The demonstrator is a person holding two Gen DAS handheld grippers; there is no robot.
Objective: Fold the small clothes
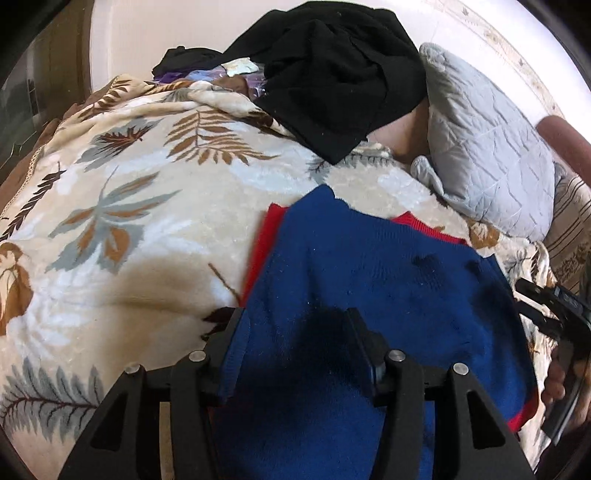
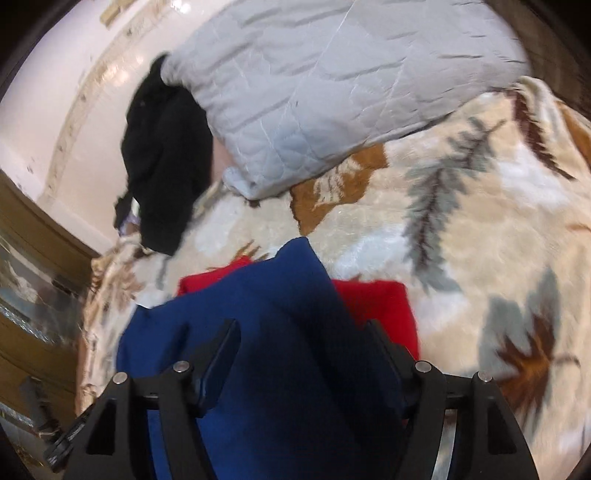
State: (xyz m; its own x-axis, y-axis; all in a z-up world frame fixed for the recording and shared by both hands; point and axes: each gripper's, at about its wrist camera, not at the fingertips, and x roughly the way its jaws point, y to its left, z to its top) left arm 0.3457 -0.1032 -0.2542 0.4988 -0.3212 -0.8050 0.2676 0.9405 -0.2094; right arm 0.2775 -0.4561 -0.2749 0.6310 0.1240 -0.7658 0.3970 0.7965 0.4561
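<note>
Blue knitted garment [image 1: 369, 266] with red trim lies on a bed, spread over a cream blanket [image 1: 129, 206] printed with brown and grey leaves. Red edging peeks out along its far side, so one layer seems already turned over another, and the fold looks partly made.

Left tongs [image 1: 295, 332] sit at the near edge of the blue knit. Blue cloth fills the gap between the two black fingers [image 1: 231, 332], but the jaws stand fairly wide, and I cannot tell whether they pinch the fabric or only hover over it.

Right tongs [image 2: 306, 339] meet the same garment from the other side. Here the cloth rises in a peaked ridge between the fingers, which suggests it is being lifted; the view is blurred, and a firm grip cannot be confirmed. The right tool's black body also shows at the right edge of the left view, just beside the garment.

Holding both near corners at once would let the person carry one edge evenly across, keeping the fold square.

Farther up the bed, well apart from the knit, lies a heap of black clothing [image 1: 332, 74], probably waiting its turn. A grey quilted pillow [image 1: 487, 147] rests beside it, against a pale wall [image 1: 155, 26].
</note>
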